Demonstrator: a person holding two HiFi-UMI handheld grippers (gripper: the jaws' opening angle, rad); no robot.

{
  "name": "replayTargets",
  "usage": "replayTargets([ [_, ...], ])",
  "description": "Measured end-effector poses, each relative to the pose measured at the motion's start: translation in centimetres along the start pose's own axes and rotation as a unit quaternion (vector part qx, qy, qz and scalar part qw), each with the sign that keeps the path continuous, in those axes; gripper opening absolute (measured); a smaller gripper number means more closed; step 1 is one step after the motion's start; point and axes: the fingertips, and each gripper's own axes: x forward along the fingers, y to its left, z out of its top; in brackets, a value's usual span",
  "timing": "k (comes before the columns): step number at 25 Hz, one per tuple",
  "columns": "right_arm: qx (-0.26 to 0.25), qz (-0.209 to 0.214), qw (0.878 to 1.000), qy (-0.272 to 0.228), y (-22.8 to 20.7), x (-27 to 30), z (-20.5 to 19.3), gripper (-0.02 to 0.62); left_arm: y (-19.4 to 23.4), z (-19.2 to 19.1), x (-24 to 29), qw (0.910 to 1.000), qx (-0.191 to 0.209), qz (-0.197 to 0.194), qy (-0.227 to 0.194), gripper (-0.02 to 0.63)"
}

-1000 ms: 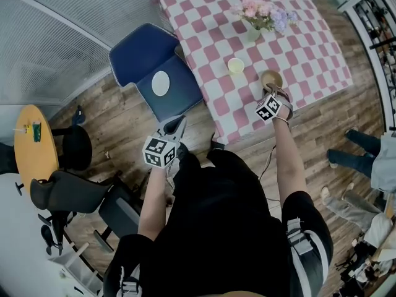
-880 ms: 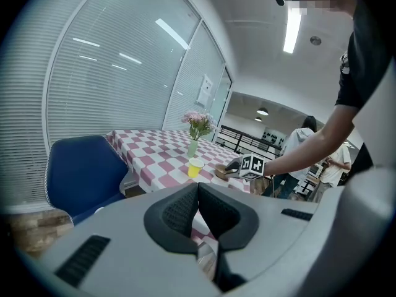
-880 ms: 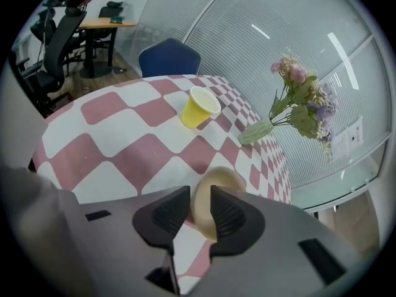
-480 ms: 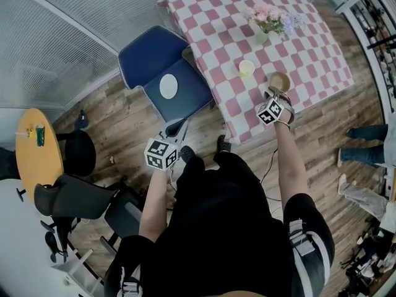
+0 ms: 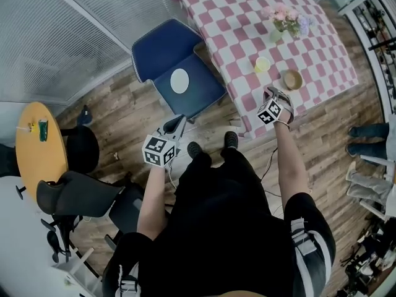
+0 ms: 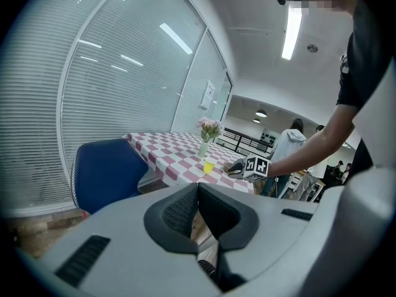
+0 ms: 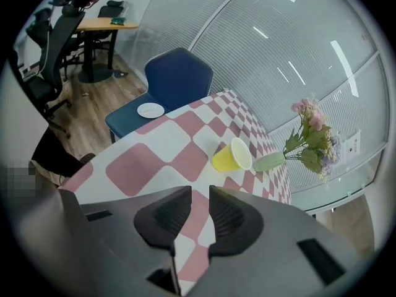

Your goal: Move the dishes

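On the pink-checked table stand a brown bowl, a yellow cup and a flower vase. A white plate lies on the seat of the blue chair. My right gripper hangs over the table's near edge, left of the bowl and apart from it. Its jaws have just been closing; a narrow gap stays between them with nothing in it. The cup lies ahead of it. My left gripper is over the floor short of the chair, its pads touching, empty.
A round wooden table and black office chairs stand at the left. A glass wall with blinds runs behind the blue chair. People's legs show at the right, by a shelf.
My right gripper has come away from the bowl, leftward along the table's near edge. The whole scene has slid right in the head view as both grippers moved left.
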Motion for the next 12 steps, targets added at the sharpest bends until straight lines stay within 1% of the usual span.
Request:
replayTargets([
  [4, -0.004, 0.004, 1.0, -0.005, 2.3, -0.2, 2.7, 0.103, 2.1, -0.9, -2.3, 1.0, -0.002, 0.004, -0.002, 0.023],
  [12, -0.009, 0.015, 1.0, -0.017, 6.4, -0.4, 8.7, 0.063, 6.2, -2.5, -7.0, 0.9997, -0.011, 0.019, -0.006, 0.021],
])
